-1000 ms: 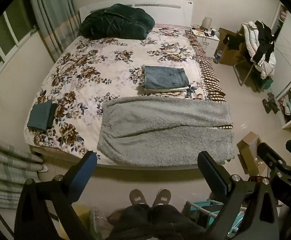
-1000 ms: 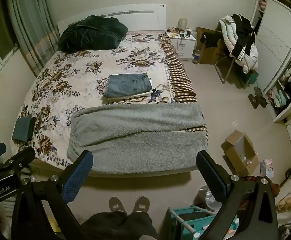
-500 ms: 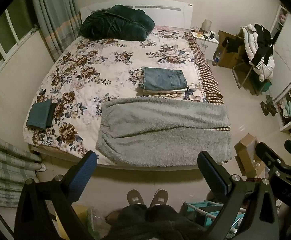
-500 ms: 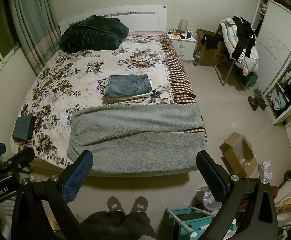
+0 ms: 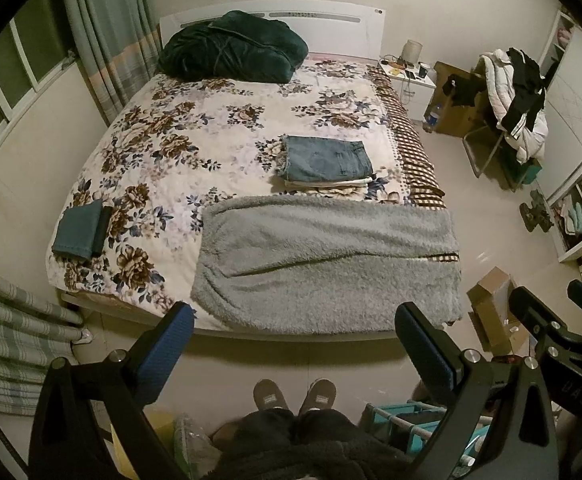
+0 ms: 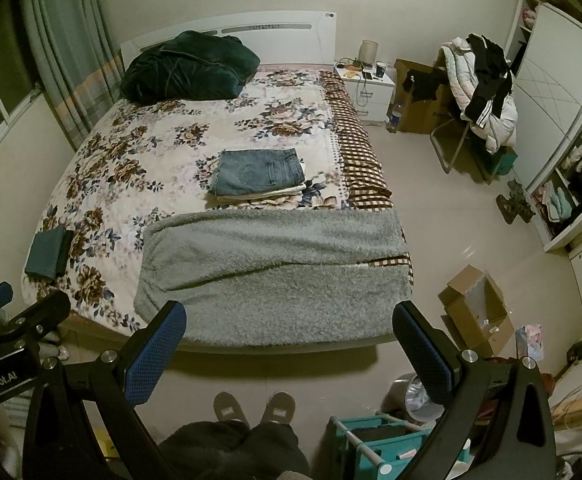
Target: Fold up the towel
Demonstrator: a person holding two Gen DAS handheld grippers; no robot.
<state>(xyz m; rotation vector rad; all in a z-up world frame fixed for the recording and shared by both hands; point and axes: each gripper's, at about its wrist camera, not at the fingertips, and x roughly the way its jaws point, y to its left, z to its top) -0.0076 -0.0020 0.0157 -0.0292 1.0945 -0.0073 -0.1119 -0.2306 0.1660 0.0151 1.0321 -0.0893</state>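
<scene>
A fluffy grey towel (image 5: 323,256) (image 6: 275,268) lies spread flat across the foot of a floral bed (image 5: 195,152) (image 6: 155,160), with a long crease running across it. My left gripper (image 5: 295,340) is open and empty, held high above the floor in front of the bed, well short of the towel. My right gripper (image 6: 289,340) is likewise open and empty, at about the same height. Each gripper shows at the edge of the other's view. A person's slippered feet (image 5: 295,394) stand on the floor at the foot of the bed.
Folded jeans on a small stack (image 5: 325,162) lie behind the towel. A folded teal cloth (image 5: 77,232) sits at the bed's left edge, a dark green bundle (image 5: 231,52) at the headboard. An open cardboard box (image 6: 477,308), a teal rack (image 6: 379,444) and a clothes-laden chair (image 6: 479,92) stand to the right.
Both views have drifted very slightly; the bed and towel sit a touch higher in the left wrist view. The towel has not moved and both grippers stay open.
</scene>
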